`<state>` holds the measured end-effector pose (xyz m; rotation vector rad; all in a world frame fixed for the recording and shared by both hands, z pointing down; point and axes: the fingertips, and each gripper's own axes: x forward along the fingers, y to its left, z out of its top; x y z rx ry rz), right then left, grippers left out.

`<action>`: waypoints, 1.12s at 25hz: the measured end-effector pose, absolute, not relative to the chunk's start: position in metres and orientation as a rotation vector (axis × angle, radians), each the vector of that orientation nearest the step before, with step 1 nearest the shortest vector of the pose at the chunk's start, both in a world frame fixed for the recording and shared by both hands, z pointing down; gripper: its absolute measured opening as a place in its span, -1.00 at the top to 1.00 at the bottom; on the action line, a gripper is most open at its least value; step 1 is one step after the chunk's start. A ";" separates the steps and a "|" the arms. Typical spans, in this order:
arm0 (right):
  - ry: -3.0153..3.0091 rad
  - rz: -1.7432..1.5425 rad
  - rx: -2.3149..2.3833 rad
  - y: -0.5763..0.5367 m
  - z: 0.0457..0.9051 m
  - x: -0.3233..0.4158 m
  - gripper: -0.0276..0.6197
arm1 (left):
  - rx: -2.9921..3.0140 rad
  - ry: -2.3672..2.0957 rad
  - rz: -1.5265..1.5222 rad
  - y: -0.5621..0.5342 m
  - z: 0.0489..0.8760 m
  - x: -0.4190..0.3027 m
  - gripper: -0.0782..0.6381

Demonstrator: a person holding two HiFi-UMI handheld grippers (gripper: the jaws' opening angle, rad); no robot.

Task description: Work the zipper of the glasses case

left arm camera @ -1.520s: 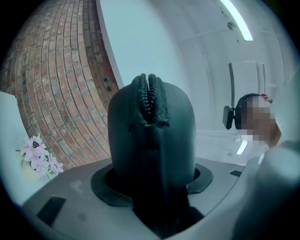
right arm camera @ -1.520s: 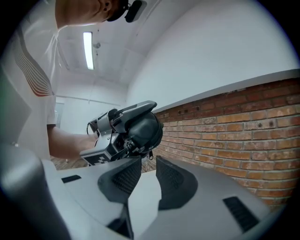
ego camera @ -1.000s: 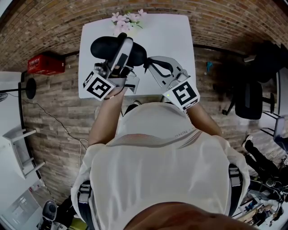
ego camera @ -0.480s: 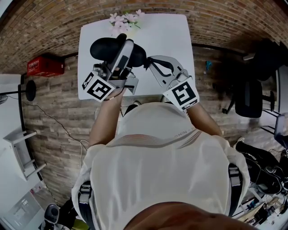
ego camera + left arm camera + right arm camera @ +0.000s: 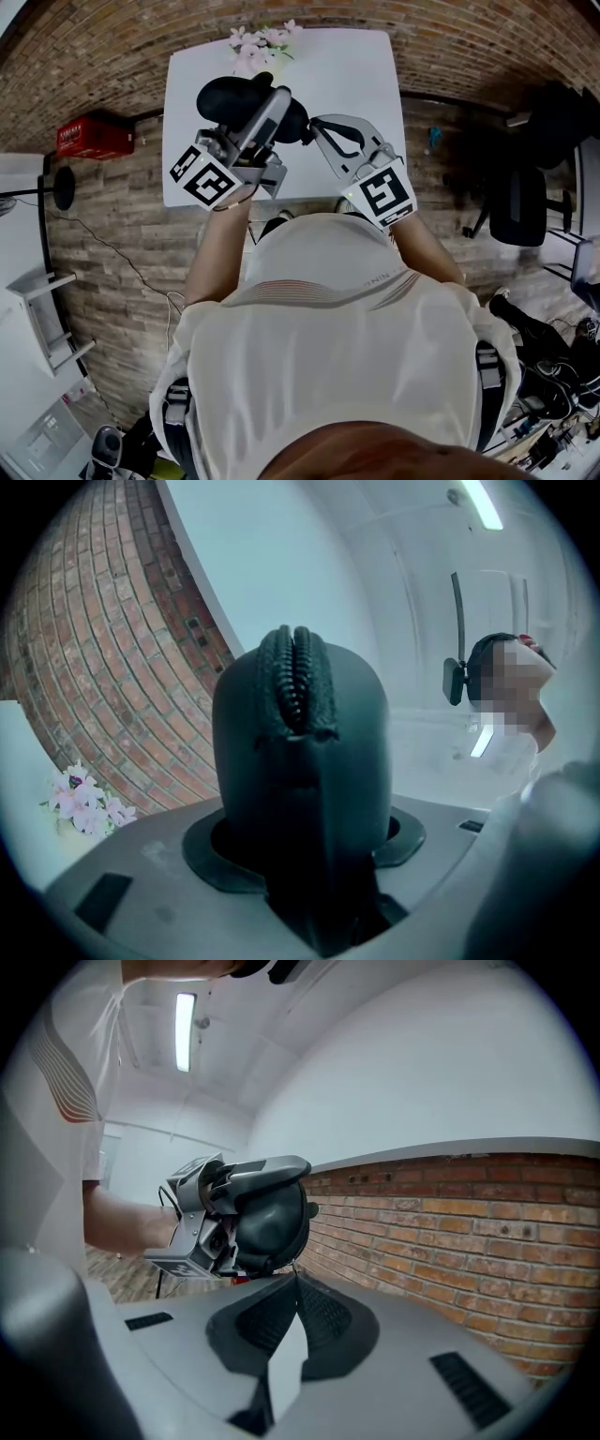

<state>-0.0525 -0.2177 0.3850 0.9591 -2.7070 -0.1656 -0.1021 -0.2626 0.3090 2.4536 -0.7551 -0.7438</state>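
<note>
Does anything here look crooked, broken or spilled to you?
Nothing stands out. The glasses case sits straight in the left tool, zipper teeth meeting evenly; the right tool pinches what looks like its pull.

Left hand-held gripper [image 5: 265,105] gripping; right [image 5: 315,128] pinched shut.

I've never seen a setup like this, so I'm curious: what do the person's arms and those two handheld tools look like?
Each handheld tool is grey plastic: the left tool and right tool both carry a white cube with black square markers and have dark pads. The person wears a white short-sleeved shirt with thin reddish stripes.
</note>
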 end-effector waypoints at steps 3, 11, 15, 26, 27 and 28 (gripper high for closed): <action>-2.706 -0.173 0.953 -0.216 0.385 -0.053 0.76 | 2.454 -0.726 -0.704 -0.261 0.311 -0.100 0.05; -2.708 -0.167 0.946 -0.213 0.388 -0.052 0.76 | 2.456 -0.676 -0.560 -0.256 0.325 -0.091 0.05; -2.714 -0.165 0.948 -0.214 0.388 -0.050 0.76 | 2.464 -0.652 -0.505 -0.252 0.332 -0.083 0.05; -2.721 -0.202 0.919 -0.209 0.386 -0.052 0.75 | 2.489 -0.539 -0.355 -0.238 0.345 -0.072 0.05; -2.722 -0.206 0.917 -0.208 0.386 -0.051 0.75 | 2.490 -0.528 -0.344 -0.237 0.346 -0.071 0.05; -2.727 -0.210 0.913 -0.208 0.386 -0.052 0.75 | 2.489 -0.516 -0.336 -0.236 0.347 -0.070 0.04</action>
